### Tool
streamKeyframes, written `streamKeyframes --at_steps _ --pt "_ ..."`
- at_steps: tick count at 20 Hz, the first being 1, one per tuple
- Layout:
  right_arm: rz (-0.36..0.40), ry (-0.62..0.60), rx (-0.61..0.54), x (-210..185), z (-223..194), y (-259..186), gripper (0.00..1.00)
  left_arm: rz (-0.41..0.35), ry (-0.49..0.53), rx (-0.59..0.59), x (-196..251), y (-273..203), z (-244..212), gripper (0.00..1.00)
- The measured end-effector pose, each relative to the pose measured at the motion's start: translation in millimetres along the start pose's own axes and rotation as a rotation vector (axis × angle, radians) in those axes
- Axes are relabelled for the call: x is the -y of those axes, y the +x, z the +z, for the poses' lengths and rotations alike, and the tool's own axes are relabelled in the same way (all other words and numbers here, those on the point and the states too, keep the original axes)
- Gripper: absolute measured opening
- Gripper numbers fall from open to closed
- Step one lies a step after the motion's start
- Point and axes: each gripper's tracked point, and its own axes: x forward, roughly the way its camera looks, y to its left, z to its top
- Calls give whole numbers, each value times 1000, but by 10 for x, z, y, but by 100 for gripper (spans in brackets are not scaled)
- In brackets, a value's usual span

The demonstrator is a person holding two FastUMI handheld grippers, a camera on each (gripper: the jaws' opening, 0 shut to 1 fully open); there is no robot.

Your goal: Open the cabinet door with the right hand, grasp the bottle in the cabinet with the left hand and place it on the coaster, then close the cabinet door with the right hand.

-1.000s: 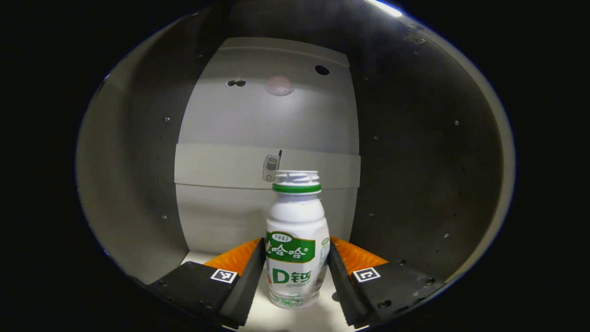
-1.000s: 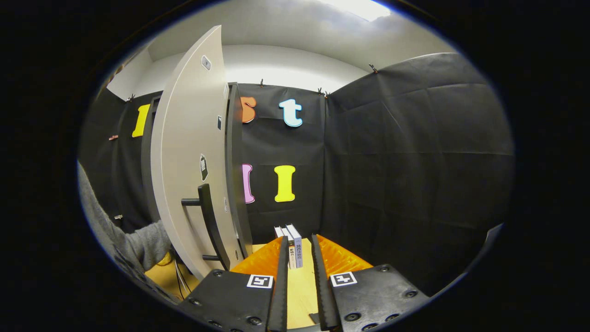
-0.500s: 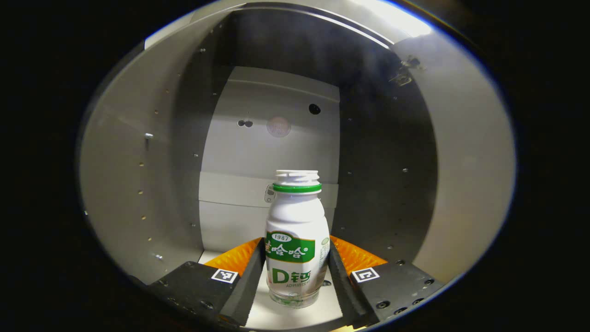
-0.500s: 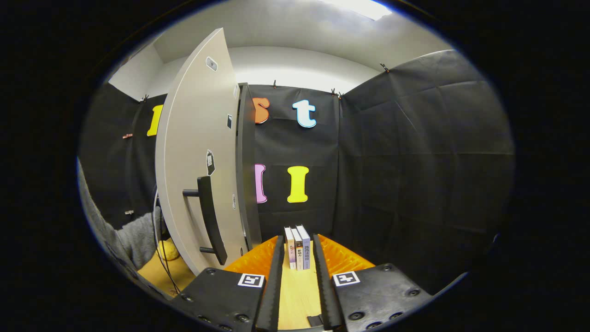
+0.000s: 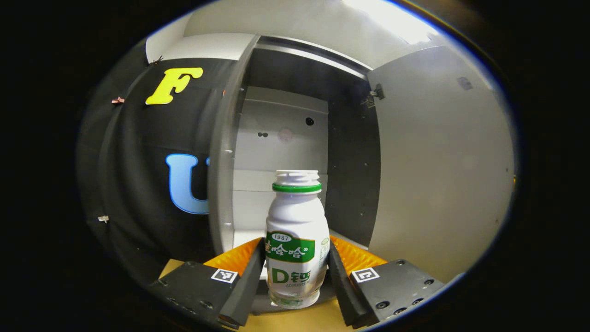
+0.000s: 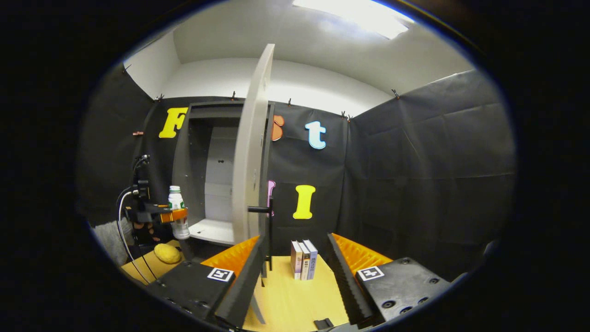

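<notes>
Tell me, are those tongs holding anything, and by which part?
The left tongs hold the bottle by its lower body, at the label. The right tongs hold nothing.

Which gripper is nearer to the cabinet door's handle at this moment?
Right. The right gripper sits just in front of the handle, fingers open with nothing between them. The left gripper is farther off, beyond the open door, shut on the bottle.

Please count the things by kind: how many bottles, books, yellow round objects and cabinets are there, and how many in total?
Bottles: 1, the bottle held between the left gripper fingers.
Books: 3, the books standing together on the table.
Yellow round objects: 1, the yellow object on the table.
Cabinets: 1, the cabinet with its door open.
Total: 6.
</notes>
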Motion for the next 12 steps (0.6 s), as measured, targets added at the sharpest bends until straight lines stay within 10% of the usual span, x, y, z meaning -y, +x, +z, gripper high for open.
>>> streamKeyframes --at_steps 12 --pt "-25 42 104 -803 -16 -266 97 -3 -19 -77 -243 -1528 -1464 75"
